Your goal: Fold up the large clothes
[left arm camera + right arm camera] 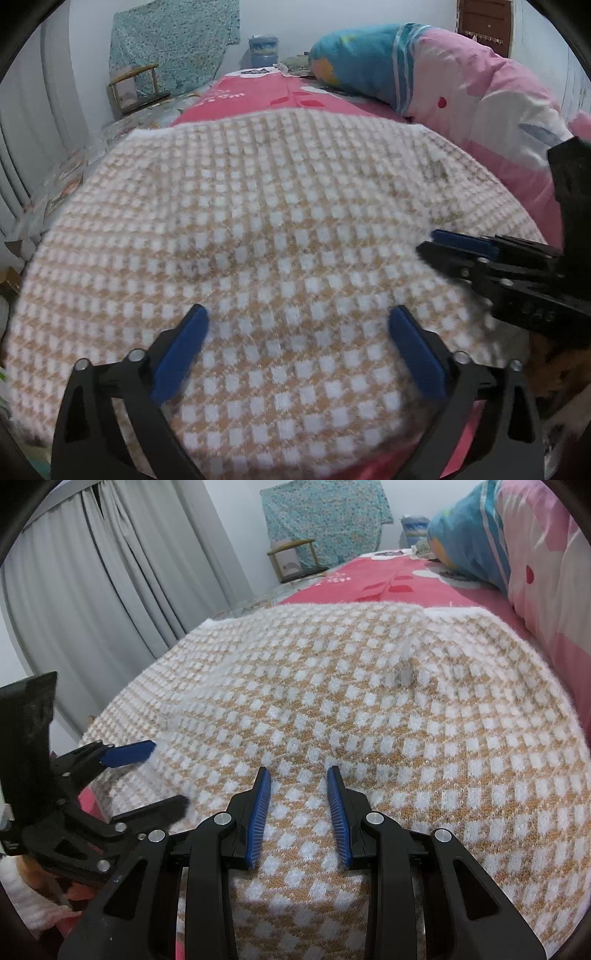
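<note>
A knitted sweater (277, 221) in orange and white checks lies spread flat on a bed, and it fills most of the right wrist view too (369, 701). My left gripper (298, 310) hovers over its near part with the blue pads far apart and nothing between them. It shows at the left of the right wrist view (168, 775), over the sweater's near left edge. My right gripper (298, 770) is low over the sweater's near right part. Its pads stand a narrow gap apart with flat, unbunched fabric showing between them. In the left wrist view it (424, 242) reaches in from the right.
A red patterned sheet (258, 99) covers the bed beyond the sweater. A rolled pink and blue quilt (461, 85) lies along the right side. Grey curtains (110, 590) hang on the left. A wooden chair (295, 557) draped with teal cloth stands at the far wall.
</note>
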